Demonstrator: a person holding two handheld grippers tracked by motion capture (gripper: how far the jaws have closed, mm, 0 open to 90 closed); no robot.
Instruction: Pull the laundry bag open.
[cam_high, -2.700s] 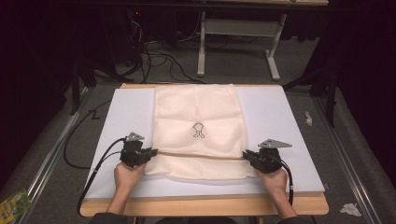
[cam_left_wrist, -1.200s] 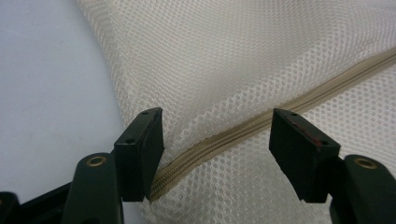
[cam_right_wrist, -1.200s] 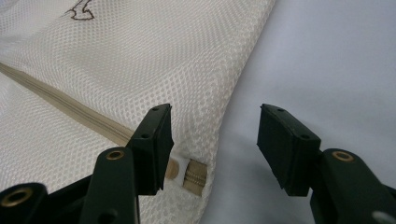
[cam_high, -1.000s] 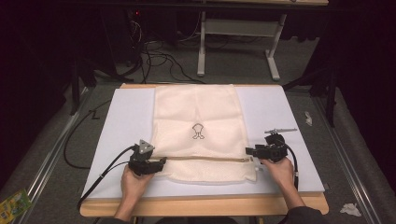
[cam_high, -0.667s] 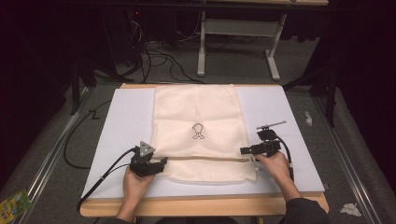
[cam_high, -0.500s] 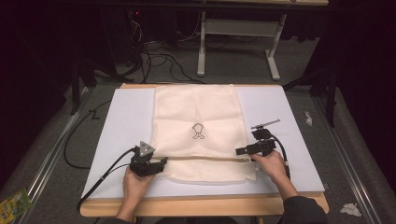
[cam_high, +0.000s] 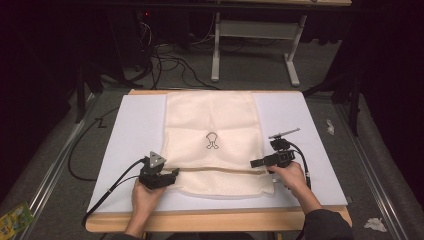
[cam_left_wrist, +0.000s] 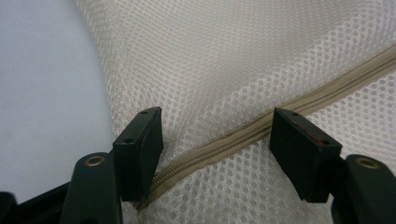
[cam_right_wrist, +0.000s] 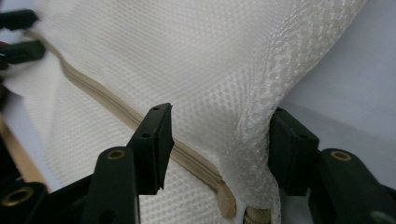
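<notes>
1. Mesh bag (cam_high: 212, 140) flat on the white mat (cam_high: 137, 130) of the worktop (cam_high: 215, 220), long axis running away from the person, near end toward the hands
2. Tan zipper (cam_high: 215, 170) across the bag's near end, its long axis left to right, from left tongs (cam_high: 172, 175) to right tongs (cam_high: 256, 163)
3. Left tongs at the zipper's left end, jaws wide apart; in the left gripper view the zipper (cam_left_wrist: 243, 135) passes between the pads with mesh (cam_left_wrist: 233, 60) under both, no pinch to be seen, nothing gripped
4. Right tongs (cam_right_wrist: 219, 149) at the zipper's right end, pointing left along the bag; jaws have just been closing but stand open; a fold of the bag's edge (cam_right_wrist: 254, 126) rises between them, brushing the right-hand pad, the zipper end (cam_right_wrist: 205, 175) just inside the left-hand pad; not clamped yet
5. Something metallic and small (cam_right_wrist: 257, 217) below the zipper end, perhaps the slider, too cropped to tell
6. Key relation, as judged: zipper lies straight along the line between the two tongs, so a pull from the right end would travel leftward toward the left tongs; right hand (cam_high: 292, 175) the nearer one to that end, left hand (cam_high: 145, 192) placed to hold the far end down
</notes>
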